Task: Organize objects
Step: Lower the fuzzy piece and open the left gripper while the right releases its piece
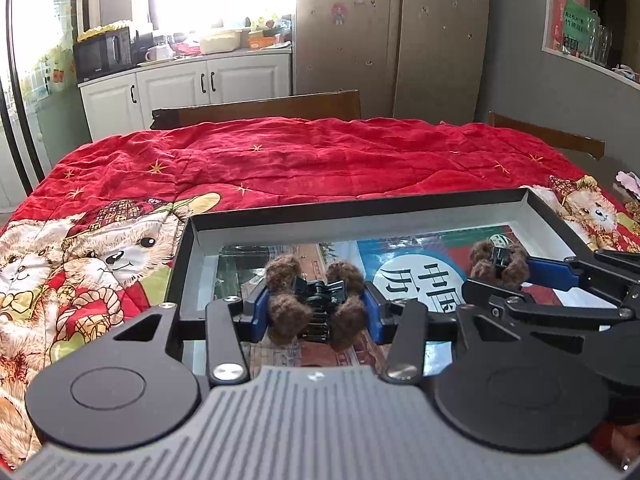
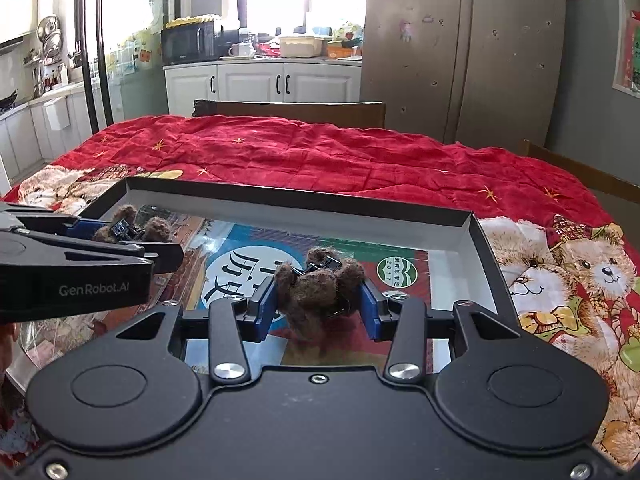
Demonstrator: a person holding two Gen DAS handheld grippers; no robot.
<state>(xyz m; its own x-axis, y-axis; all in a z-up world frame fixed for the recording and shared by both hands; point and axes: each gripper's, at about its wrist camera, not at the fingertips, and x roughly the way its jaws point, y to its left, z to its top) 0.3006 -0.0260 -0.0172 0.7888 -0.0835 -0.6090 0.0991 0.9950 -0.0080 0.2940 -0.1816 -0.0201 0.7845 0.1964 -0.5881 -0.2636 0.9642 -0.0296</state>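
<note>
- Two fuzzy brown hair clips (image 1: 316, 304) (image 2: 320, 292), one clamped in each hand-held gripper (image 1: 316, 312) (image 2: 318, 300), hang over the shallow box (image 1: 360, 204).
- Lower both gently toward the box's near edge, apart, then release.

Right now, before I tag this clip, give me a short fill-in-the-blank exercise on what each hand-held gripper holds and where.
1. The left hand-held gripper is shut on a fuzzy ____ hair claw clip.
2. The right hand-held gripper holds a second clip of the ____ colour.
3. Both clips hang over a shallow black ____.
4. The quilt is mainly ____.

Missing words: brown; same; tray; red
</note>
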